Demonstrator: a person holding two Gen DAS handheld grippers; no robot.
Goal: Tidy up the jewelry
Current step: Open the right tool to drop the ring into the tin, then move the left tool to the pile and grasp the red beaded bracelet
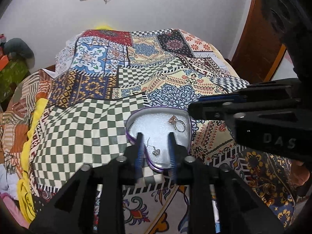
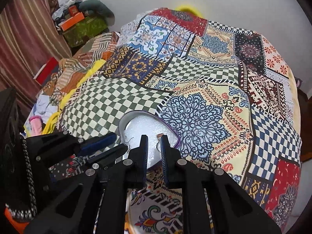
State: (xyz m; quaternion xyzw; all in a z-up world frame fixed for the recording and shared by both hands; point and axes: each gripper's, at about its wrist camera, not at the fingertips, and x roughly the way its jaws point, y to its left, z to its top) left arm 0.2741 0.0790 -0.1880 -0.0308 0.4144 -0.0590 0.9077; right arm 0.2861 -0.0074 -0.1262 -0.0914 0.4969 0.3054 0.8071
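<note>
A heart-shaped purple-rimmed box (image 1: 134,115) with white foam lining lies on the patterned bedspread; it also shows in the right wrist view (image 2: 124,120). In it lie a silver ring with a pink stone (image 1: 178,124) and a silver hook earring with a small charm (image 1: 156,151). My left gripper (image 1: 155,138) is open over the box, the earring lying between its fingers. My right gripper (image 2: 154,139) is open and empty over the box; the ring (image 2: 159,143) shows between its fingers. The right gripper's body (image 1: 253,117) reaches in from the right in the left wrist view.
The patchwork bedspread (image 1: 148,72) covers the bed. Clutter, clothes and boxes (image 2: 78,23) lie at the left by a curtain. A wooden headboard or door (image 1: 253,44) stands at the right. A white wall is behind.
</note>
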